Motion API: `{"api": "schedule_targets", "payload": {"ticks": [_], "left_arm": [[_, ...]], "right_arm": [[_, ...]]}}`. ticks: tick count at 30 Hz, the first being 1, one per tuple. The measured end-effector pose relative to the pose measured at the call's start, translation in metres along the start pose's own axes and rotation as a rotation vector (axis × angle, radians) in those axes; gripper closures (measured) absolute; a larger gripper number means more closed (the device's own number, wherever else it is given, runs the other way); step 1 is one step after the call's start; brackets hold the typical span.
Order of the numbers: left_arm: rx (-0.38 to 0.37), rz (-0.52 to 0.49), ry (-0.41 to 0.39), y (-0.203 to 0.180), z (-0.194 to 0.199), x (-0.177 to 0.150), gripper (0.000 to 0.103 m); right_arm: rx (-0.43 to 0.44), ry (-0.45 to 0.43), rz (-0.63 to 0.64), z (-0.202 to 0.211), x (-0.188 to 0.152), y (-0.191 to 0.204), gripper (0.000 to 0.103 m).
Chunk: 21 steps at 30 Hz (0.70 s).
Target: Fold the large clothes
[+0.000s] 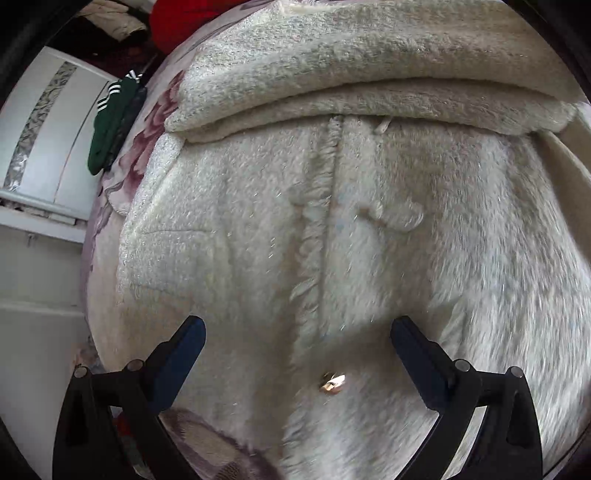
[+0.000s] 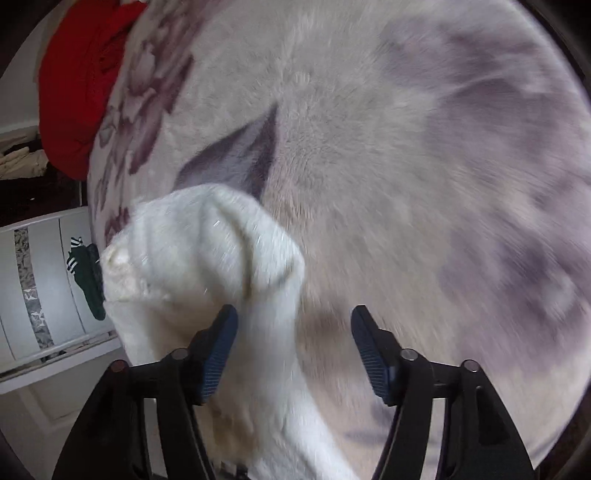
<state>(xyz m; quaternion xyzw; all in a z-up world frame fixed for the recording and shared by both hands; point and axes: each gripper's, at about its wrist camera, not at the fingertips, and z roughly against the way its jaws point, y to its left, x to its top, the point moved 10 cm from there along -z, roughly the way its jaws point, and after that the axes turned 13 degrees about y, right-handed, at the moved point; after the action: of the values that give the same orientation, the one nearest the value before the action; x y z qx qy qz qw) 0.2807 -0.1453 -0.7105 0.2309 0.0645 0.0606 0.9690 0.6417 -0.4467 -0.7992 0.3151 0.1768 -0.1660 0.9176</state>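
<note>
A cream fluffy coat (image 1: 332, 221) lies spread on a floral blanket (image 1: 140, 147), its front opening running down the middle and a gold button (image 1: 332, 382) near the bottom. A sleeve or upper part (image 1: 369, 74) lies folded across the top. My left gripper (image 1: 297, 332) is open just above the coat's lower front, holding nothing. In the right wrist view a raised bunch of the cream coat (image 2: 207, 266) stands on the blanket (image 2: 406, 184). My right gripper (image 2: 293, 321) is open, with coat fabric lying beside its left finger (image 2: 218, 354).
A red garment (image 2: 77, 92) lies at the far edge of the blanket; it also shows in the left wrist view (image 1: 184, 18). A dark green sock with white stripes (image 1: 110, 122) hangs at the blanket's left edge. White cabinet doors (image 1: 44, 147) stand to the left.
</note>
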Motion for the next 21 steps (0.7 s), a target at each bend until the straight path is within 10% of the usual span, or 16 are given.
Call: {"api": "schedule_targets", "payload": {"ticks": [4,6,11,18,21], "left_arm": [[0.069,-0.014,-0.012,-0.006,0.000,0.009,0.000],[0.086,-0.017,-0.009,-0.009,-0.001,0.008,0.000],[0.087,-0.016,0.005,-0.015,0.003,0.008,0.000],[0.055,0.030,0.044,-0.003,0.007,0.007,0.000],[0.042,0.045,0.029,-0.004,0.013,0.001,0.000]], "right_arm": [[-0.098,0.098,0.050,-0.041,0.024,0.012,0.029],[-0.218,0.107,0.187,-0.044,0.018,0.028,0.097],[-0.512,-0.096,0.330,-0.006,0.033,0.043,0.097],[-0.451,-0.048,0.339,-0.008,0.026,0.043,0.095],[-0.361,-0.072,0.297,0.022,-0.012,0.036,0.060]]}}
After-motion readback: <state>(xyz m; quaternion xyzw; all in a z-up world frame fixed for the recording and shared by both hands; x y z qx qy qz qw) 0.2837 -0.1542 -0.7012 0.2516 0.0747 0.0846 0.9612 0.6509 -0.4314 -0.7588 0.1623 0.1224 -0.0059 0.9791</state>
